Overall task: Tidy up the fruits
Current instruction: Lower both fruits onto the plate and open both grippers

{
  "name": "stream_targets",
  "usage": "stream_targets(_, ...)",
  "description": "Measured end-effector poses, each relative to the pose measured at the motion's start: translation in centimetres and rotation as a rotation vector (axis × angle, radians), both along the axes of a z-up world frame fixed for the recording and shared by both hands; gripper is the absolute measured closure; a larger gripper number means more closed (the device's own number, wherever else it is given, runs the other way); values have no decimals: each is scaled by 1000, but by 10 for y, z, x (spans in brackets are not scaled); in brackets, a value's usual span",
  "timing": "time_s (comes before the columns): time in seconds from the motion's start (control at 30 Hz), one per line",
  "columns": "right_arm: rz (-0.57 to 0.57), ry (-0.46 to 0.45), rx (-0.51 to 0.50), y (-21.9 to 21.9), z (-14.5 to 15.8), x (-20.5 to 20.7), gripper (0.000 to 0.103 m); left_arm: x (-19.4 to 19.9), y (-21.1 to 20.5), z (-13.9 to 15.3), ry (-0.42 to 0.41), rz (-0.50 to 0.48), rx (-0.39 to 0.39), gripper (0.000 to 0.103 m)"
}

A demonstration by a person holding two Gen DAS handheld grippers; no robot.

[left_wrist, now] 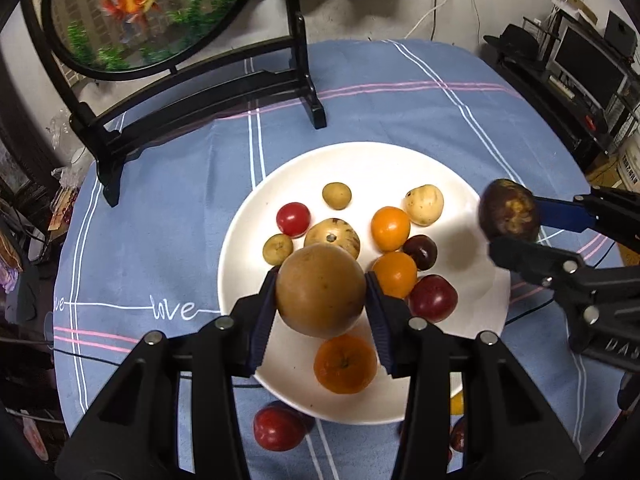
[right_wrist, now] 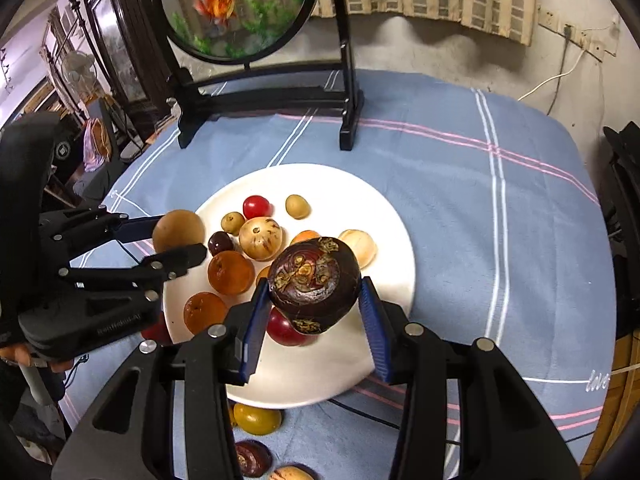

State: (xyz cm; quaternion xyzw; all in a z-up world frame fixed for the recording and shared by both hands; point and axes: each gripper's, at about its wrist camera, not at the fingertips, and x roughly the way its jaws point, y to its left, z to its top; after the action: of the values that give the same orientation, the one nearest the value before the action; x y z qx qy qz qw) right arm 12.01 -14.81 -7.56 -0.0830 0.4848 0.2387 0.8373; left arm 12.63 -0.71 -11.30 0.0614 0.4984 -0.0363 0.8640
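A white plate (left_wrist: 360,164) on the blue cloth holds several small fruits: oranges, red ones, pale brown ones. Above its near side my left gripper (left_wrist: 321,294) is shut on a round tan-brown fruit (left_wrist: 320,290). My right gripper (right_wrist: 314,286) is shut on a dark purple mangosteen (right_wrist: 314,284), held over the plate's (right_wrist: 360,368) near-right part. From the left wrist view, the right gripper (left_wrist: 508,226) and its mangosteen (left_wrist: 509,210) hang at the plate's right rim. From the right wrist view, the left gripper (right_wrist: 178,236) and the tan fruit (right_wrist: 178,230) are at the plate's left rim.
Loose fruits lie on the cloth near the plate's front edge: a red one (left_wrist: 278,426), a yellow one (right_wrist: 256,418), a dark one (right_wrist: 252,458). A round fish picture on a black stand (left_wrist: 200,96) occupies the table's far left. A black cable (right_wrist: 360,412) runs under the plate.
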Motion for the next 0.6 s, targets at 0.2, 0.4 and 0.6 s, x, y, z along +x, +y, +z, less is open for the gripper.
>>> stream_targets(0.2, 25, 6, 0, 12, -3, 11, 58, 10, -1, -7, 7, 7, 7, 59)
stream_targets(0.4, 33, 17, -8, 18, -9, 19, 58, 16, 0, -9, 10, 15, 14, 59)
stream_targets(0.6, 17, 72, -4, 22, -16, 31, 48, 20, -1, -17, 33, 24, 24, 58)
